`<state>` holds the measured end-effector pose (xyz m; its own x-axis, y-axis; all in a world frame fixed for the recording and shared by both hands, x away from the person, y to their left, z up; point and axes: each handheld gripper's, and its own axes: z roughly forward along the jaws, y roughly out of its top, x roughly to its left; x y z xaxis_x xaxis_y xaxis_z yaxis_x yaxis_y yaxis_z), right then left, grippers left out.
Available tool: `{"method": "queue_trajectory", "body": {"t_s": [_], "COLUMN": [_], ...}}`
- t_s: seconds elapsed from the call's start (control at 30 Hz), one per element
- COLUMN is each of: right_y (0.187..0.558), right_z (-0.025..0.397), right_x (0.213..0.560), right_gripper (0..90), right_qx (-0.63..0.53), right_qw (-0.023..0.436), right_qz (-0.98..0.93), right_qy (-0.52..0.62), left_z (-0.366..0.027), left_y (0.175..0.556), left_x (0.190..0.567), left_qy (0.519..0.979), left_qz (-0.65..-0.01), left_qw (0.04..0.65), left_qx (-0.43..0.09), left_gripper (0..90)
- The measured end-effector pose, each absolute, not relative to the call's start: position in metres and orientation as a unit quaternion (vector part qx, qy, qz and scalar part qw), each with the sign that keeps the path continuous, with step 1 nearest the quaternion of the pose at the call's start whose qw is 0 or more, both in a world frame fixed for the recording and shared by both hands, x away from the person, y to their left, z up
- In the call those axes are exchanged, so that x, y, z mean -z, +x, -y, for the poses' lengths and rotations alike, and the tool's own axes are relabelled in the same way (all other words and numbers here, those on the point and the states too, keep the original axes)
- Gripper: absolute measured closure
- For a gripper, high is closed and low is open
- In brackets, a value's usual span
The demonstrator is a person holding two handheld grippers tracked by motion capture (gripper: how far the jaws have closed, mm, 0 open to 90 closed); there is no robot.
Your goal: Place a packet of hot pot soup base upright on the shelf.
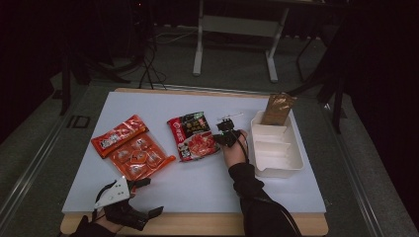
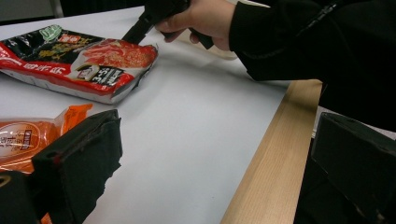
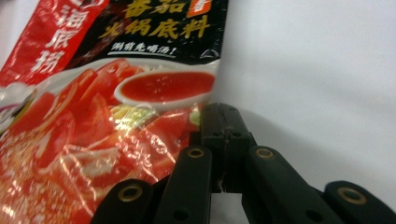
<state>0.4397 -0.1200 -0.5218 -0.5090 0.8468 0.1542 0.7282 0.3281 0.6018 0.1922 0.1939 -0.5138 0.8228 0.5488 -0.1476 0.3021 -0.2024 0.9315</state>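
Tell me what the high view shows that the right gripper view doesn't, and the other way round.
High view alone: the white tray with a brown packet standing at its far end, the orange snack pack, and the left gripper open at the near table edge. Right gripper view alone: the printed tomato and sauce-bowl picture close up. Shared: the red soup-base packet and the right gripper closed at its edge.

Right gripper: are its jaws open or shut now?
Shut. In the right gripper view the right gripper has its jaws pressed together at the edge of the tomato hotpot soup base packet.
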Motion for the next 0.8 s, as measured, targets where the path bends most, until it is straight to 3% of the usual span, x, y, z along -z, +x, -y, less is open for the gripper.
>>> {"method": "queue_trajectory", "body": {"t_s": [0.6, 0.8], "right_y": [0.414, 0.409], "right_z": [0.116, 0.117], "right_x": [0.523, 0.518], "right_gripper": [90.0, 90.0], "right_qx": [-0.325, -0.313], "right_qw": [0.068, 0.096], "right_qz": [-0.822, -0.824], "right_qy": [0.463, 0.462], "left_z": [-0.194, -0.193], "left_y": [0.194, 0.194], "left_x": [0.515, 0.515], "left_qy": [0.767, 0.768], "left_qz": [-0.279, -0.279], "left_qw": [0.569, 0.565], "left_qx": [-0.105, -0.111], "left_gripper": [2.3, 2.3]}}
